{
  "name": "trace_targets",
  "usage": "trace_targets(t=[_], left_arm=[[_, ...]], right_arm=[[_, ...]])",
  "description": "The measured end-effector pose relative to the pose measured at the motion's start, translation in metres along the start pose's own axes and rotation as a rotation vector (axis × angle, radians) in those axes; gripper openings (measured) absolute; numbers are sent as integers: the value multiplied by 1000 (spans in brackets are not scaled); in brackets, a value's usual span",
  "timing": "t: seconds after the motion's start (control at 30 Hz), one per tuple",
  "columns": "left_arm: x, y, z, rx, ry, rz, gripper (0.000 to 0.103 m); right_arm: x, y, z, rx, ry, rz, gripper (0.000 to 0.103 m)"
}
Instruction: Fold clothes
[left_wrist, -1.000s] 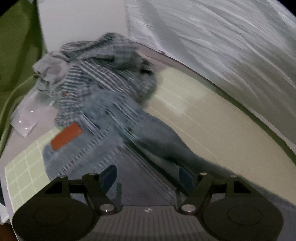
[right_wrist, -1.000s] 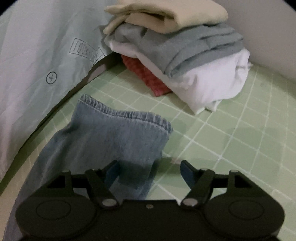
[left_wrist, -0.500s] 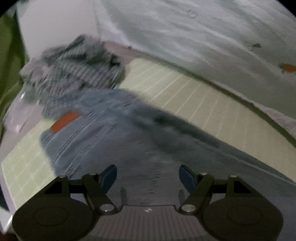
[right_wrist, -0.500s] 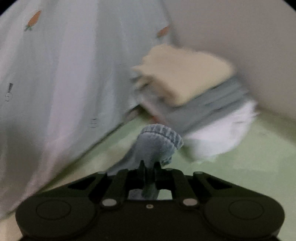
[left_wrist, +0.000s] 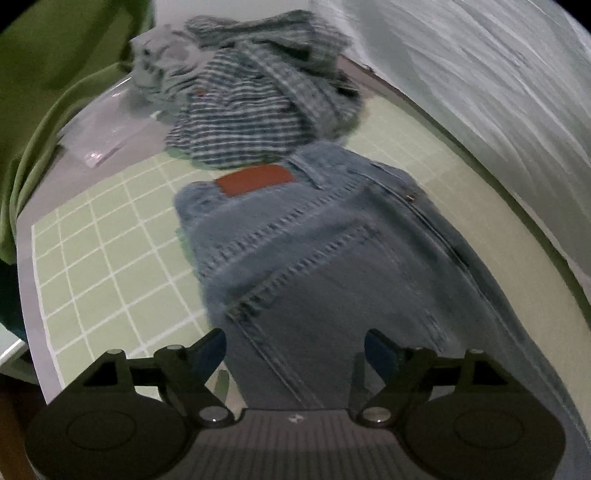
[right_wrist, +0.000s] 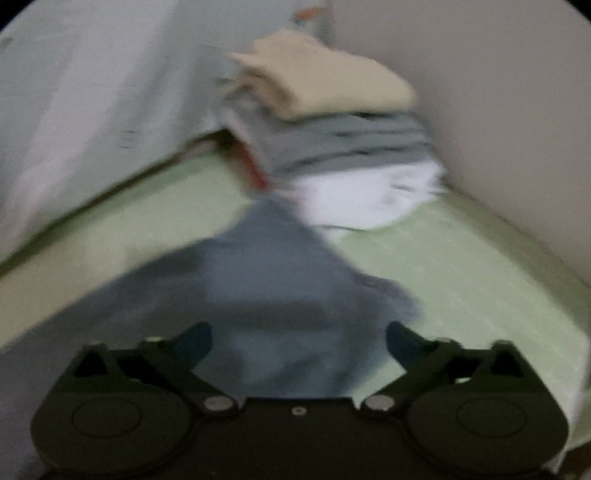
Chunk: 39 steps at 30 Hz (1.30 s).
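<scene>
Work surface: a pale green cutting mat (left_wrist: 110, 266) ruled with a white grid, lying on a grey table (left_wrist: 122, 122); a pale printed sheet (left_wrist: 480, 74) hangs along the far edge, and a plain wall closes the right wrist view.

Left gripper (left_wrist: 295, 345): jaws spread wide, nothing between the blue fingertips (left_wrist: 210, 347). It hovers above the jeans (left_wrist: 332, 258); contact with the denim cannot be confirmed. The jeans lie flat on the mat, back side up, with a back pocket directly ahead of the jaws and the brown leather waistband patch (left_wrist: 255, 180) farther out. Beyond the waistband sits an unfolded heap of blue-and-white striped and checked garments (left_wrist: 258, 99), touching or overlapping the waistband edge. To the left of the heap, a clear plastic bag (left_wrist: 107, 133) lies on the bare table; green fabric (left_wrist: 55, 74) fills the left margin.

Right gripper (right_wrist: 299, 339): jaws also parted wide, holding nothing. This view is motion-blurred. The leg end of the jeans (right_wrist: 266, 280) lies on the mat under and ahead of the fingers. Farther out, near the wall, stands a stack of folded clothes (right_wrist: 332, 147): cream on top, grey beneath, white at the base, with a red edge showing on its left side. The tip of the denim reaches close to the stack; whether it touches is unclear.
</scene>
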<state>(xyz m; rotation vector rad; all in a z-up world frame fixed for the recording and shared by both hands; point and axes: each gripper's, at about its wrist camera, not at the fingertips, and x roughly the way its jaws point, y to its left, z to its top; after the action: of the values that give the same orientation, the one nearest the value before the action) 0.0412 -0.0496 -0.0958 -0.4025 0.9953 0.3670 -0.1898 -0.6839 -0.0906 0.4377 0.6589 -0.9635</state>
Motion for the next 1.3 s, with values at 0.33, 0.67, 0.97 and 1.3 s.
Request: trace_targets(t=[0.33,0.67,0.97,1.3], left_arm=[[32,53,29,-117,7,-6,84],[47,64,45,-157,-24,-97,86],[44,54,57,-106,-77,-157,38],[-19,-2,53,93,-207,-356,29]], right_arm=[[26,66,-23,109,245,281,103],[16,71,-33,180,288,256,103],[8,85,-40,80,288,235,103],[7,78,-45,63,262,293,103]])
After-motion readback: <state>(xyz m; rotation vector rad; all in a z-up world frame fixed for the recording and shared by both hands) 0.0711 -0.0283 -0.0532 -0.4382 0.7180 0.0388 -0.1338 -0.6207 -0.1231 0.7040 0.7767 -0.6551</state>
